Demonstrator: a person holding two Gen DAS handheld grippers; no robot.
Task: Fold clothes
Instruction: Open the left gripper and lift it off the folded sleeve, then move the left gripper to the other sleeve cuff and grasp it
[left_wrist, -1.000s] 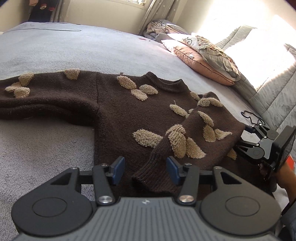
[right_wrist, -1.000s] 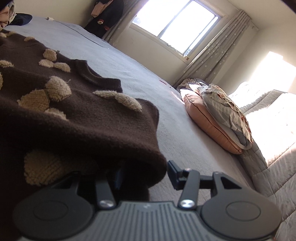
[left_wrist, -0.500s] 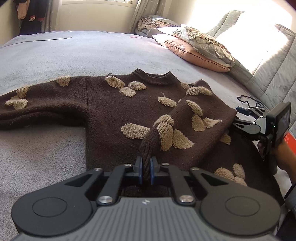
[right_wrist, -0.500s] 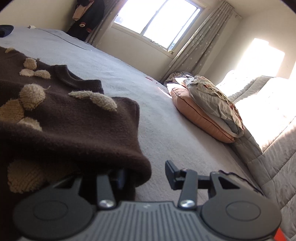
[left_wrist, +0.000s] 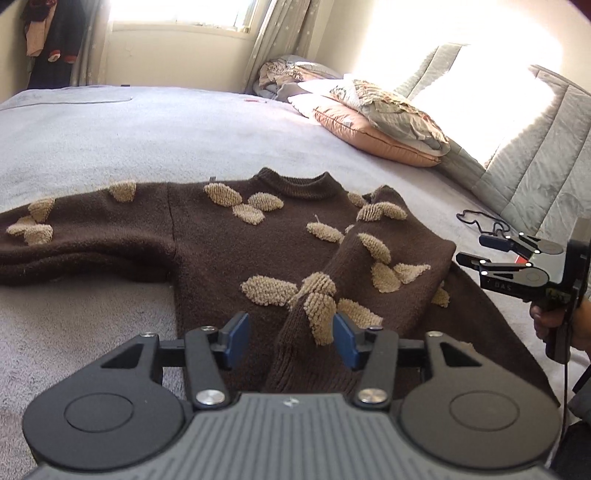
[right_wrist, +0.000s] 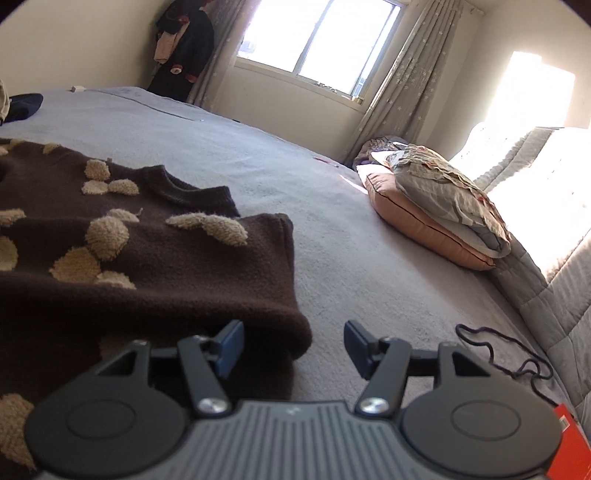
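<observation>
A brown sweater with tan leaf patches lies flat on the grey bed, collar away from me. Its right sleeve is folded across the body. The cuff lies between the jaws of my left gripper, which are opening; the pads stand clear of it. To the right a hand holds my right gripper just off the sweater's edge. In the right wrist view the right gripper is opening too, with the sweater's folded edge beside its left finger, not pinched.
Stacked pillows and a grey quilted cover lie at the far right of the bed. A black cord curls on the sheet near the right gripper. Something red shows at the frame's lower right. Dark clothes hang by the window.
My left gripper closed on the sleeve cuff half a second ago and has now let it go. My right gripper opened wider and rose, so the fold no longer drapes over its left finger.
</observation>
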